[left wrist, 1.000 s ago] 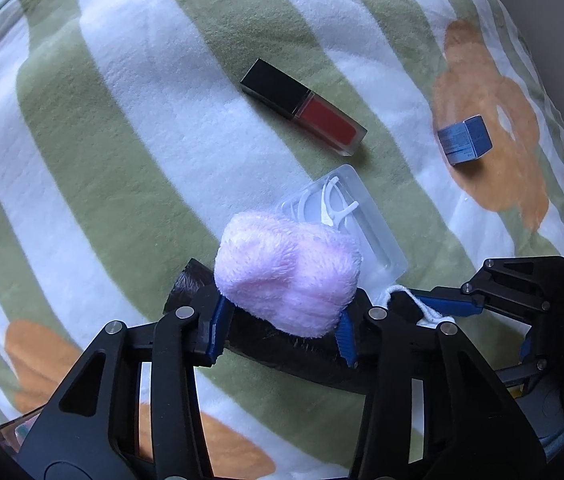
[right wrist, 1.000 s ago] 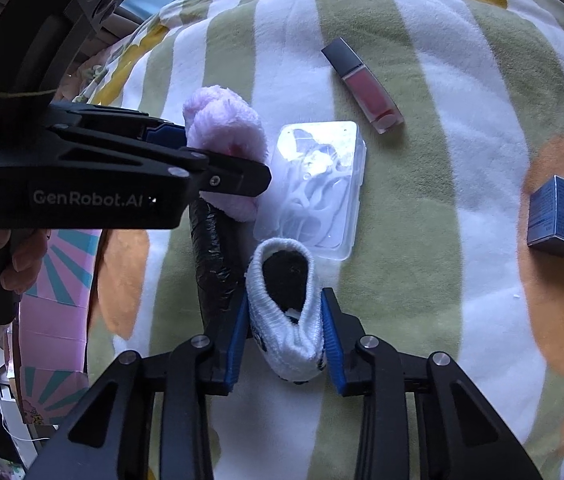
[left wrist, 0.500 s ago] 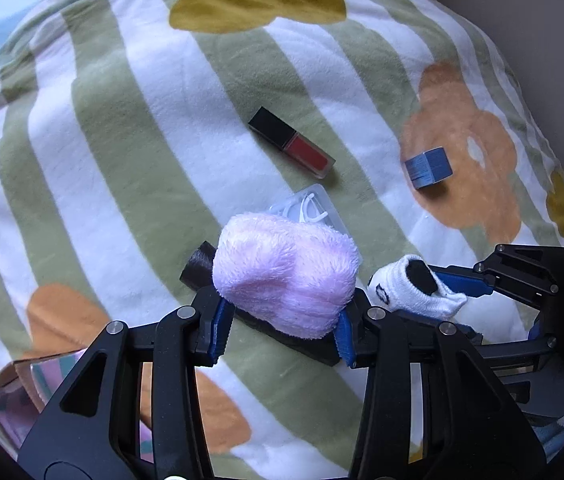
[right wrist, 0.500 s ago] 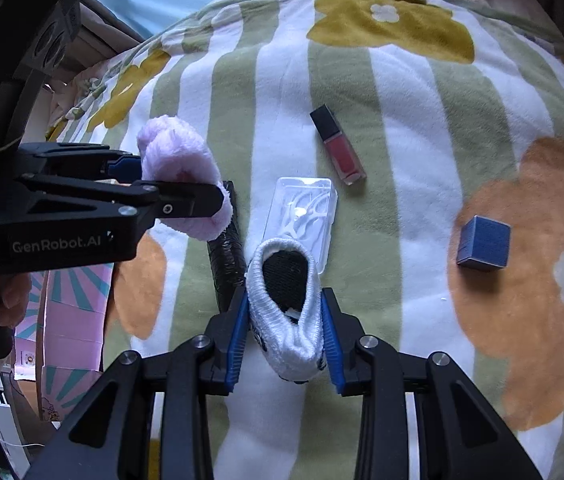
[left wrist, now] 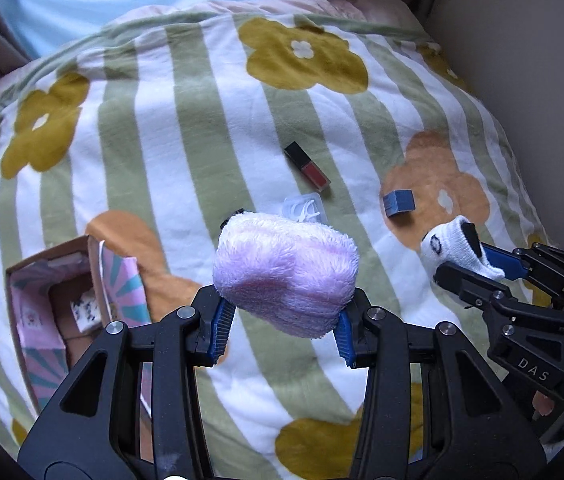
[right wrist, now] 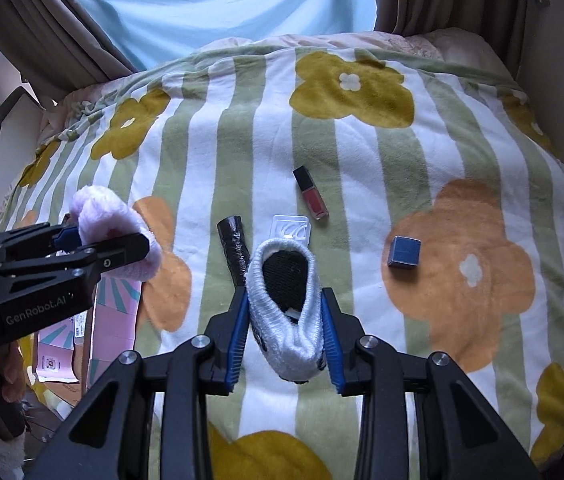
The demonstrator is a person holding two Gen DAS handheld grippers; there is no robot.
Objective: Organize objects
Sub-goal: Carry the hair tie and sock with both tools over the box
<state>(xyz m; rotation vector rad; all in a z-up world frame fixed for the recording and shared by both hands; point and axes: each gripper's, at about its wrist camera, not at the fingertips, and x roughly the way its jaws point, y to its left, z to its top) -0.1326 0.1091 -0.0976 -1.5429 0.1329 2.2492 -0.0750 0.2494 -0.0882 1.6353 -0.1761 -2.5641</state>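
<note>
My left gripper (left wrist: 282,326) is shut on a fluffy pink cloth (left wrist: 286,270) and holds it high above the bed; it also shows in the right wrist view (right wrist: 115,236). My right gripper (right wrist: 286,342) is shut on a white sock (right wrist: 288,300) with a dark inside, also seen in the left wrist view (left wrist: 456,250). On the blanket lie a red lip gloss (right wrist: 313,199), a clear floss-pick case (right wrist: 292,230), a black roll (right wrist: 234,250) and a blue cube (right wrist: 404,253).
An open pink patterned box (left wrist: 61,300) sits at the left on the flower-striped blanket (right wrist: 362,152). A wall runs along the right side and curtains hang at the back.
Both grippers have risen well above the bed with the pink cloth and the sock held. The objects on the blanket look smaller, and the pink box has come into view.
</note>
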